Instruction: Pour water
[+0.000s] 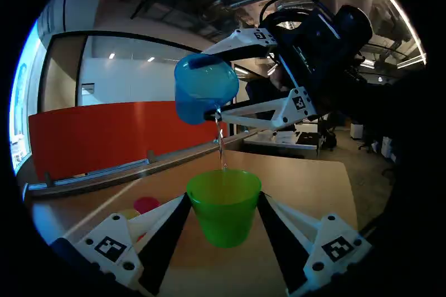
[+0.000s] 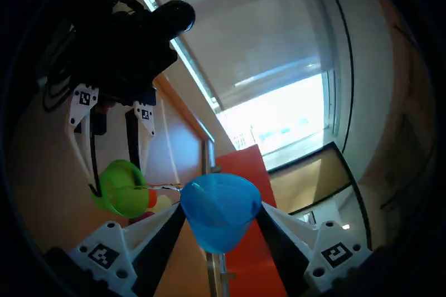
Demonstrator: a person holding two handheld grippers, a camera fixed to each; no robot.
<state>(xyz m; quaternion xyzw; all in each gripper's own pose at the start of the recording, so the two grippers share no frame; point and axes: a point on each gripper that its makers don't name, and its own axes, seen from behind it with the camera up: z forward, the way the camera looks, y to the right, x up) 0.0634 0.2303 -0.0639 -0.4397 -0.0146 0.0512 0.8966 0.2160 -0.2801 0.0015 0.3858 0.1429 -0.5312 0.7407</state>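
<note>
Pouring: right gripper [image 1: 211, 84] clamps tilted blue plastic cup [image 1: 198, 88], left gripper [image 1: 223, 199] green plastic cup [image 1: 224, 216].
Left gripper view catches the water stream [image 1: 221, 146].

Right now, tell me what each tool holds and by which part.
The left tool holds the green cup by its sides. The right tool holds the blue cup by its sides, tipped, water running into the green cup.

Left gripper [image 1: 223, 208] level, jaws clamped; right gripper [image 2: 221, 216] raised, rolled sideways, jaws clamped
</note>
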